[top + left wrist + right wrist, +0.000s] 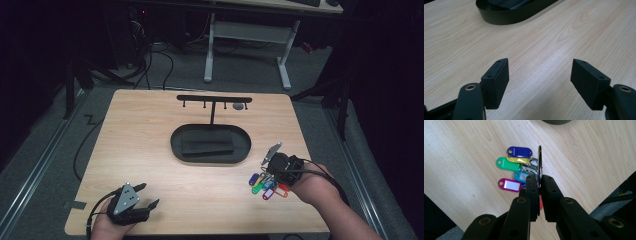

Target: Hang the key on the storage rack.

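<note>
- Gripping key ring [539, 162], right tongs [539, 185] clamped on it, lower right of high view; coloured tags [269, 186] at tabletop [150, 150].
- Left tongs [539, 77] apart, empty.
- Hook rack [214, 100] bare; hanging likely left.

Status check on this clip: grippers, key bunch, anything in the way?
Right gripper shut on key ring, coloured tags hanging beneath. Left gripper open, empty, near table. Path to hook stand unobstructed.
</note>
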Available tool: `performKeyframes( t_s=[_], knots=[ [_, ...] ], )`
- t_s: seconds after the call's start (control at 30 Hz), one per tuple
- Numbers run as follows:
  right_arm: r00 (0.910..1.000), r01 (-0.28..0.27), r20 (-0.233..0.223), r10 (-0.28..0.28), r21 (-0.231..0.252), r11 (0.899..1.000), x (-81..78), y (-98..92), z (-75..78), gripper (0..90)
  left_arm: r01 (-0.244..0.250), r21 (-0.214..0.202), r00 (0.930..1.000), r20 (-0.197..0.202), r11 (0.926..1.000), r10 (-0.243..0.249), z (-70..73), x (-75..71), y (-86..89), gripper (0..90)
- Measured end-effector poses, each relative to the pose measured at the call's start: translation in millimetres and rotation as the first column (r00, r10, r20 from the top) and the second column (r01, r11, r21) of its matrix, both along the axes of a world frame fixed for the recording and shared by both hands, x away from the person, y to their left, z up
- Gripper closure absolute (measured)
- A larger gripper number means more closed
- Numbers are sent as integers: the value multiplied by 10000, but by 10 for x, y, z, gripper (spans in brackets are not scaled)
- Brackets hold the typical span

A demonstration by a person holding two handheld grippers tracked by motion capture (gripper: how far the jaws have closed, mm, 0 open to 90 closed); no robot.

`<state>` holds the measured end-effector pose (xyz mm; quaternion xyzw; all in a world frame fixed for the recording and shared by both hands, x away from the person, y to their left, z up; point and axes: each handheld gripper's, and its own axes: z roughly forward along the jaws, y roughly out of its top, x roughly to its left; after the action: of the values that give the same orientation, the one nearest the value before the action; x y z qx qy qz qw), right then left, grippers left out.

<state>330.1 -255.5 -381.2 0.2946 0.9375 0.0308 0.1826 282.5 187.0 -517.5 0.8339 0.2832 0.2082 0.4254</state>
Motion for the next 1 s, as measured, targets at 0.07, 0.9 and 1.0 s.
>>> performKeyframes(
  t_s=[0.07, 0.9, 1.0],
  knots=[
    [9999, 120, 6, -120, 156, 9998, 9, -18, 42, 850, 9, -12, 10000, 4, 10000, -9, 1, 0, 0, 316],
    [9968, 601, -606, -513, 1523, 9865, 42, -18, 621, 852, 145, -149, 9999, 23, 9998, -145, -12, -11, -1, 304],
    [9974, 565, -528, -487, 1577, 9859, 56, -7, 713, 851, 156, -151, 9999, 68, 9998, -155, -10, -11, -8, 299]
  ],
)
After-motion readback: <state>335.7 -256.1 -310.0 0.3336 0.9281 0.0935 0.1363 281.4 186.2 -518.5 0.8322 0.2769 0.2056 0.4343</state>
